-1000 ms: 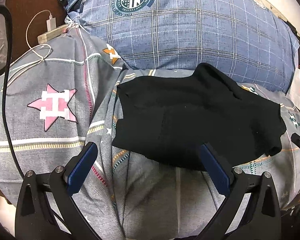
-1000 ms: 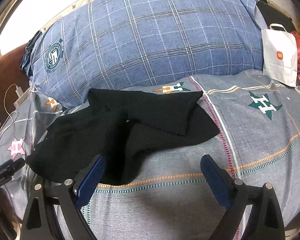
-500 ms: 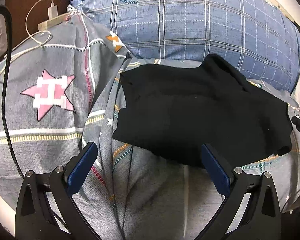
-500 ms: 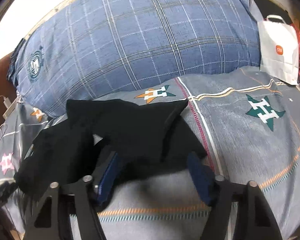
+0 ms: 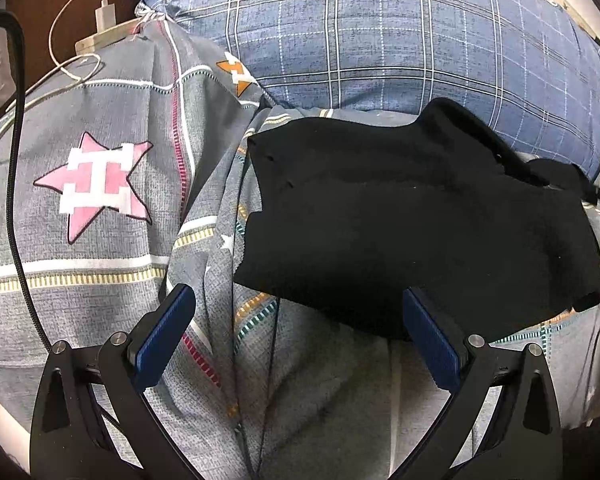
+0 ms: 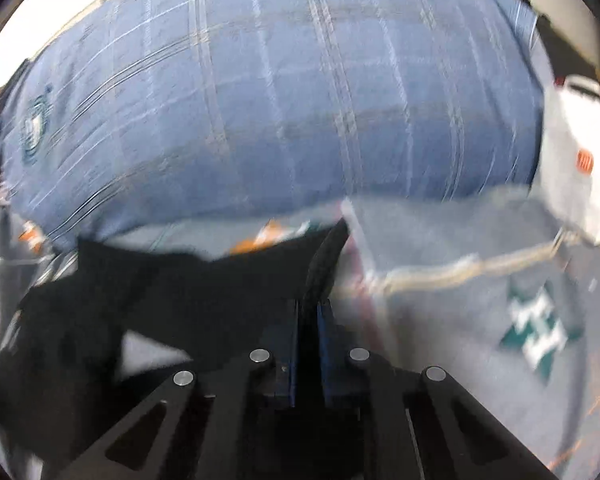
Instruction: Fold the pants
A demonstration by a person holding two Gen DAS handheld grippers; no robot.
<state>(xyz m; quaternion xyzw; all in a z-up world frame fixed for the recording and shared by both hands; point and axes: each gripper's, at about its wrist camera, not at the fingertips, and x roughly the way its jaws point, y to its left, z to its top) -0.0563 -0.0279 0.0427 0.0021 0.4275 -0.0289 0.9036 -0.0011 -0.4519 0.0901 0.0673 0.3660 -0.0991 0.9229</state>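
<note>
The right gripper [image 6: 308, 312] is pinching the black pants' [image 5: 412, 216] right edge, its jaws having just closed; the left gripper [image 5: 296, 332] is hovering spread wide over bare bedsheet [image 5: 112, 92] by their near-left hem.

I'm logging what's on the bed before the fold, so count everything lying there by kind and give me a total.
Black pants: 1
Blue plaid pillow: 1
White paper bag: 1
White charger with cable: 1
Black cable: 1
Total: 5

Left gripper [image 5: 296, 332] fingers spread wide, right gripper [image 6: 308, 308] fingers pinched together
</note>
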